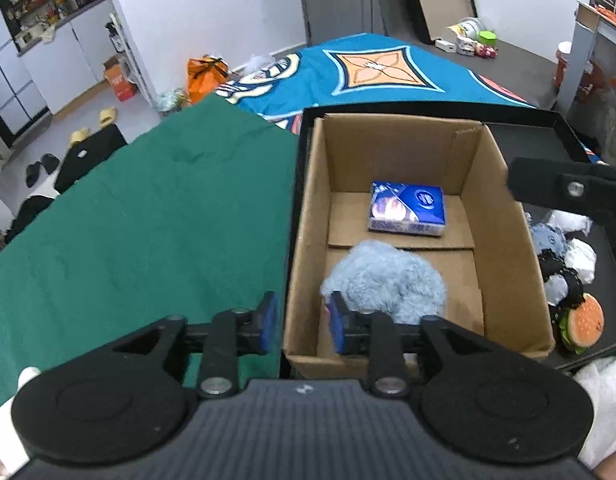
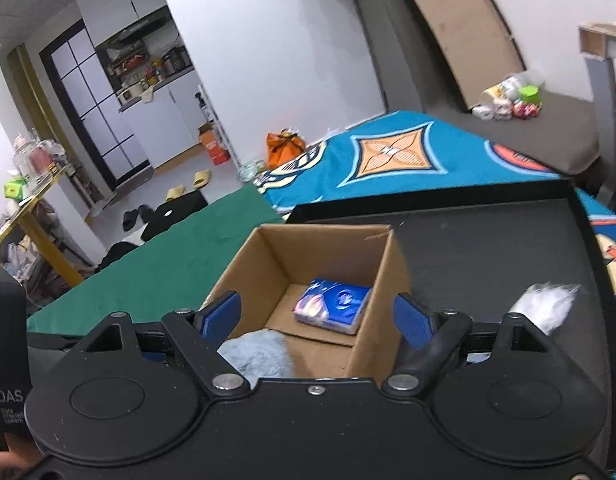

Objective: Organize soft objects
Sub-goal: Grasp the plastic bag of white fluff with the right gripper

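Over the open brown cardboard box (image 1: 391,240), both tools hang open and empty: left tool (image 1: 302,322) straddling its near wall, right tool (image 2: 317,316) free for the remaining soft toys (image 1: 567,264).

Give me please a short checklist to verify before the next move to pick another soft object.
1. Left gripper open, holding nothing: ok.
2. Right gripper open, empty: ok.
3. Fluffy blue plush lies inside the cardboard box: ok.
4. Blue tissue pack inside the box, room left beside it: ok.
5. Soft items remaining on the black tray, including the burger toy: ok.
6. Left gripper released clear of the plush: cannot tell.
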Tool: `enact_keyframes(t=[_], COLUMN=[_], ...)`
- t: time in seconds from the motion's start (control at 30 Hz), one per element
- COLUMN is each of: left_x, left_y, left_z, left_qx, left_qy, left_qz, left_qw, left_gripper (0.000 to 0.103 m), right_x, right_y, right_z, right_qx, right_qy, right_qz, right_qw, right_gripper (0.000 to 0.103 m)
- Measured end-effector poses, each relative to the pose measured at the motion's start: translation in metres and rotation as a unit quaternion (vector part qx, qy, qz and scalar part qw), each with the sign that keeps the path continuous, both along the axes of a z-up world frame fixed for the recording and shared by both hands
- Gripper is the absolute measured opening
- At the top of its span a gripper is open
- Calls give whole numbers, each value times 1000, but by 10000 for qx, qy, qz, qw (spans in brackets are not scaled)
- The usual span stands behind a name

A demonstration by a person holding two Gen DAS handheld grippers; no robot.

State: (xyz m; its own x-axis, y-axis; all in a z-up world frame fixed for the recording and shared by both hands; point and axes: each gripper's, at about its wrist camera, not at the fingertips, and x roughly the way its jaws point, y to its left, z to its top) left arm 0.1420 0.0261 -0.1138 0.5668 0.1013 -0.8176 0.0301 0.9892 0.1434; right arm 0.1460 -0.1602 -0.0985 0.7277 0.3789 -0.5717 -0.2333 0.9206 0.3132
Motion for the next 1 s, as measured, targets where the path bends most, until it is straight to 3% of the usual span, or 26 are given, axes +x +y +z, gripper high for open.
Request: enact_keyframes(t=[0.2, 0.63, 0.7, 0.77, 1.0], left_x=[-1, -1, 1, 1, 4], left_y=[-14, -33, -39, -44, -64], left_z=[3, 6, 4, 4, -3], left_qx=[363, 781, 857, 910, 1142], left_qy=[-80, -146, -162, -237, -174], left_qz=[-182, -193, -217, -181, -219], left_qw=[9991, 9966, 9960, 9954, 9931], left_gripper=[52, 58, 72, 76, 79], right_x=[-4, -16, -13, -9, 1], right_y=[-16, -75, -85, -94, -124], right_z=[-6, -33, -37, -41, -66], right_qx=[-108, -71, -34, -17, 418], right_qy=[-58, 82, 107, 148, 407], right_qz=[-181, -1029, -1209, -1330, -1709], right_qw=[9998, 9946, 9926, 9910, 9836], right_gripper=[83, 83, 83, 83, 79])
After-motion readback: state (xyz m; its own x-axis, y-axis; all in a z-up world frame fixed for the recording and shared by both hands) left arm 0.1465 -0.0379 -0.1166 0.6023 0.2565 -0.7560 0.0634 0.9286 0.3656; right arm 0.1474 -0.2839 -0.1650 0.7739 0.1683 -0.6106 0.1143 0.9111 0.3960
